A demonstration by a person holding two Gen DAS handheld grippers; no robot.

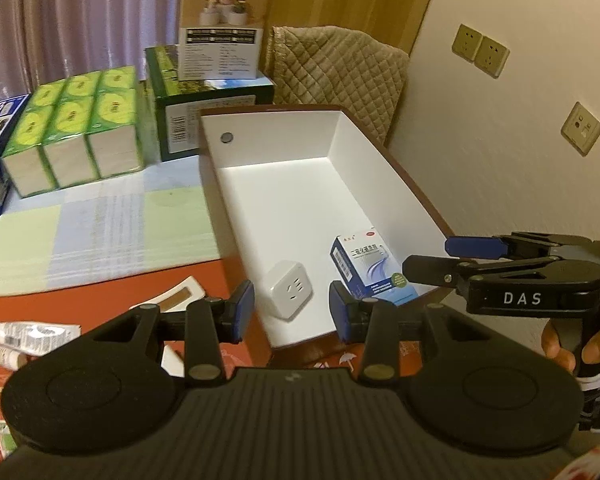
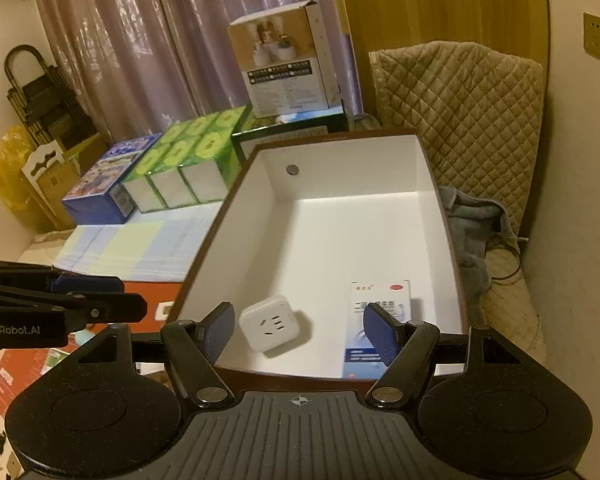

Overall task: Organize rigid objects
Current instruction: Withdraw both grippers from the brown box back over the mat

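holding the left gripper point(image 1: 292, 312) and right gripper point(image 2: 299, 330) with jaws apart and empty, we see the white plug point(image 1: 289, 289) and medicine box point(image 1: 370, 266) just ahead inside the storage box point(image 1: 268, 136).

Plug point(image 1: 289, 294) and carton point(image 1: 370, 268) in box point(image 1: 260, 184)

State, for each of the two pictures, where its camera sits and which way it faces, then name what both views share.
Left wrist: on the left tongs, looking down into the white-lined box; right tongs and some fingers show.
Right wrist: on the right tongs, facing the same box; left tongs show.
Shared: the white plug adapter and blue medicine carton inside.
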